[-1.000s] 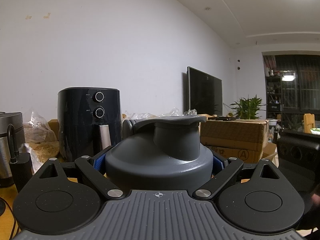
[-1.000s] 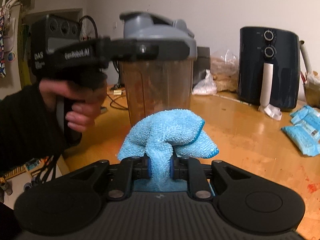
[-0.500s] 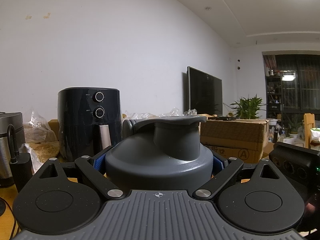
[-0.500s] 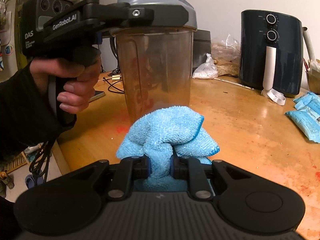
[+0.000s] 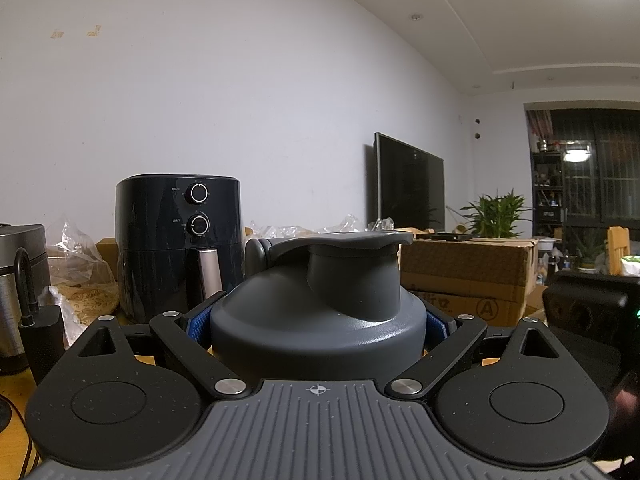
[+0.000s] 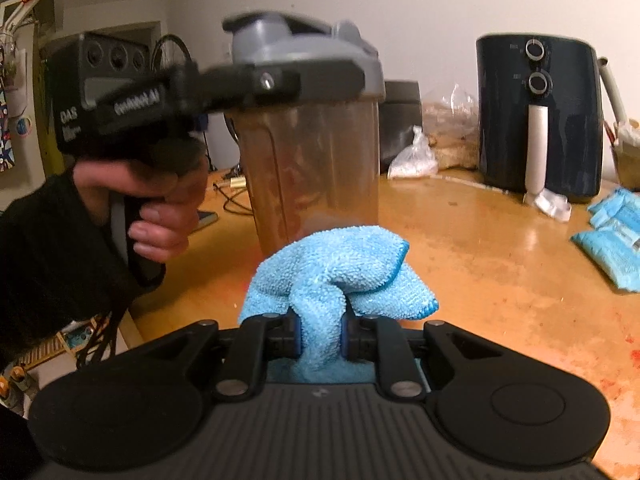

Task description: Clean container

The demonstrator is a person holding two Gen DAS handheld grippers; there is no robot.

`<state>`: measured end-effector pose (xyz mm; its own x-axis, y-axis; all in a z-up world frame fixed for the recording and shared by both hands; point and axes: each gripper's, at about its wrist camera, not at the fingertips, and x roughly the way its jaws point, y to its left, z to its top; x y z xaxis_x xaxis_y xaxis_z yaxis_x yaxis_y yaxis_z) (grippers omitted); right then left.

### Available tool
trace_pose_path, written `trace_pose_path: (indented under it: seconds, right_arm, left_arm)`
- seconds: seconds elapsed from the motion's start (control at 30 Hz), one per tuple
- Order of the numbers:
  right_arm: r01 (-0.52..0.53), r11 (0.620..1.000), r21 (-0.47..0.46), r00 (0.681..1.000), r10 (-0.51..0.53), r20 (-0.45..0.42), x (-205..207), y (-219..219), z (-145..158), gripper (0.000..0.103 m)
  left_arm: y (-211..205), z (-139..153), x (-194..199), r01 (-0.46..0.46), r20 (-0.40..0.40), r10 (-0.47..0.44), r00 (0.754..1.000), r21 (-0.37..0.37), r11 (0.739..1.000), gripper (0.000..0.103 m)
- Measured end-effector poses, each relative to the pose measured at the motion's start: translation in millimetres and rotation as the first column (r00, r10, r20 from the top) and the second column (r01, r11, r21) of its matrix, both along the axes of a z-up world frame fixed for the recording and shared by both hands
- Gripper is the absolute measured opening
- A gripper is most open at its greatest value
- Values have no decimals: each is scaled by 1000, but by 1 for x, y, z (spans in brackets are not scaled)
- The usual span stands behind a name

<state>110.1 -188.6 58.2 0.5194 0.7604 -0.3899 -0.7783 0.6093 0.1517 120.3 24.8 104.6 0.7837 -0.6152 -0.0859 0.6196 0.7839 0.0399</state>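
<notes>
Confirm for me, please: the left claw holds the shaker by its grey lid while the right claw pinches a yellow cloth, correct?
Not quite: the cloth is blue, not yellow, as the right wrist view shows. The rest stands: the left claw holds the shaker by its grey lid, and the right claw pinches the cloth.

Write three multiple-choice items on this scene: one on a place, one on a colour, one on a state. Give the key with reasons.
1. Where does the left gripper grip the shaker bottle?
A. at the lid
B. at the base
C. mid-body

2. What colour is the cloth?
A. red
B. light blue
C. white

3. How is the bottle's lid?
A. lying on the table
B. on the bottle
C. hanging by a strap

Key: 1 A, its jaws flank the grey lid; 2 B, plainly blue in the right gripper; 3 B, it caps the cup.
</notes>
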Motion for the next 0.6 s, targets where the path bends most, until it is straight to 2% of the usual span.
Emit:
trace_pose_path:
  seconds: [0.6]
  right_arm:
    - [17, 987, 160, 984, -44, 172, -21, -14, 44, 12]
  left_arm:
    - [-1, 1, -1, 0, -5, 0, 1000, 5, 1000, 95]
